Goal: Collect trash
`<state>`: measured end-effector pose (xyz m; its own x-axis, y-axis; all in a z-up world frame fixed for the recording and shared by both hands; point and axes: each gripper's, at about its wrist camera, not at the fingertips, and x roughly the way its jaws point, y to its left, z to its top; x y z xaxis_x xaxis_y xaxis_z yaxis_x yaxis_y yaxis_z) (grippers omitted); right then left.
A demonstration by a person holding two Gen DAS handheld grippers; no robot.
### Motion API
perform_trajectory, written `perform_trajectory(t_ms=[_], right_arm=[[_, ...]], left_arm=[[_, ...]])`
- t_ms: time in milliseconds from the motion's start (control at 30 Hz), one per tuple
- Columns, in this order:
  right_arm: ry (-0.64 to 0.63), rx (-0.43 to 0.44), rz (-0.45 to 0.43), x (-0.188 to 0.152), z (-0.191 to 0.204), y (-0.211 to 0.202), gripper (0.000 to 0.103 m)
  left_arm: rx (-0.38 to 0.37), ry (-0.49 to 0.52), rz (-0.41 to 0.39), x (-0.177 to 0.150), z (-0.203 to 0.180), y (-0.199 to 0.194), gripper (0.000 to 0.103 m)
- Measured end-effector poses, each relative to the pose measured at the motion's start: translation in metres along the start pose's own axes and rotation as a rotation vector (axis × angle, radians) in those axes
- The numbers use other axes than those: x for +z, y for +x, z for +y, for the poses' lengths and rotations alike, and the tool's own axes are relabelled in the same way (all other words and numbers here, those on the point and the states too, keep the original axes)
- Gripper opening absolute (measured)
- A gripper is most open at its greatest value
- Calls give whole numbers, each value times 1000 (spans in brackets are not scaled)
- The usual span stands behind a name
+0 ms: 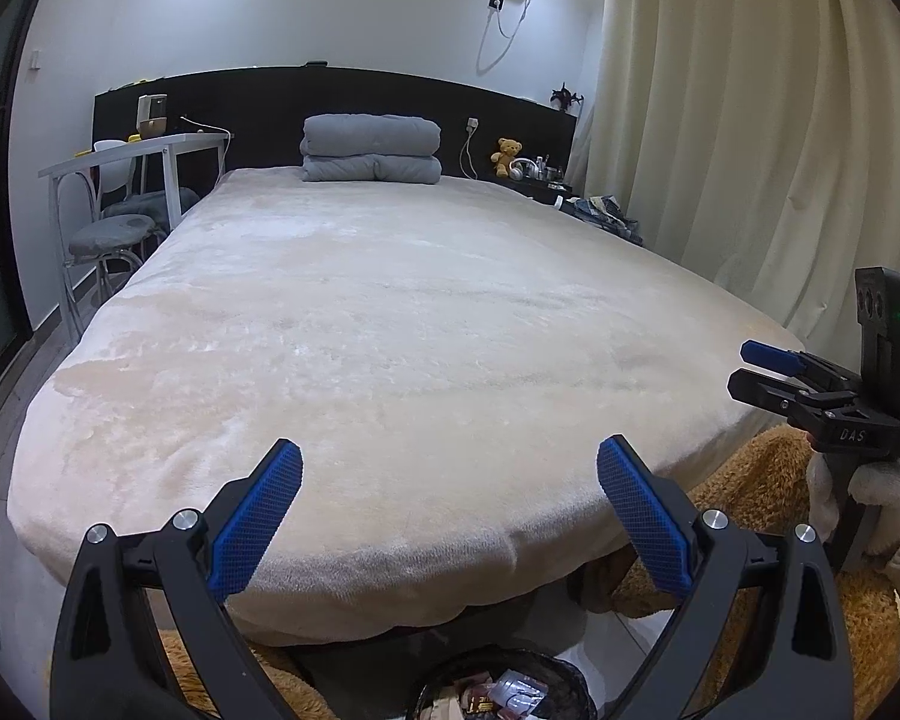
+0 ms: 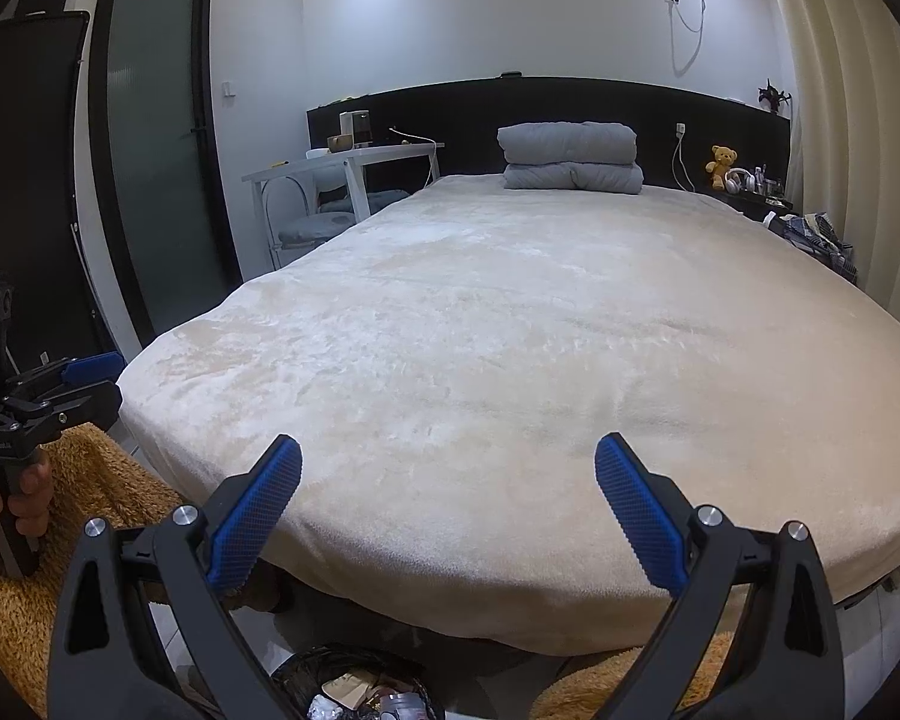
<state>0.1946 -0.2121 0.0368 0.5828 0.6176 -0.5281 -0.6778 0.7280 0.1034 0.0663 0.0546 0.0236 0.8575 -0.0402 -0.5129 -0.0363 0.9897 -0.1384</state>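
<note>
The trash bin [image 1: 504,690], lined in black and holding wrappers, is sitting on the floor just below the foot of the bed [image 1: 390,330], at the bottom edge of both views. You are holding your left gripper [image 1: 450,480] above it with jaws spread wide, gripping nothing. Your right gripper [image 2: 448,477] is hovering beside it, jaws likewise apart and empty. A folded grey quilt [image 1: 371,149] is lying at the headboard.

I log a cream plush bed cover [image 1: 390,312], grey folded quilt [image 1: 371,149], black headboard [image 1: 510,114], blue knurled fingertips [image 1: 258,516].
</note>
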Motion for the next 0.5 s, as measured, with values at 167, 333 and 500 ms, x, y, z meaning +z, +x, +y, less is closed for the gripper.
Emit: perform_trajectory(t_ms=[167,333,500], right_arm=[[0,0,-1,0,0,0,97],[-3,-1,-1,0,0,0,97],[-4,-1,-1,0,0,0,97]], left_arm=[[4,1,-1,0,0,0,97],[4,2,0,0,-1,0,97],[5,2,-1,0,0,0,97]])
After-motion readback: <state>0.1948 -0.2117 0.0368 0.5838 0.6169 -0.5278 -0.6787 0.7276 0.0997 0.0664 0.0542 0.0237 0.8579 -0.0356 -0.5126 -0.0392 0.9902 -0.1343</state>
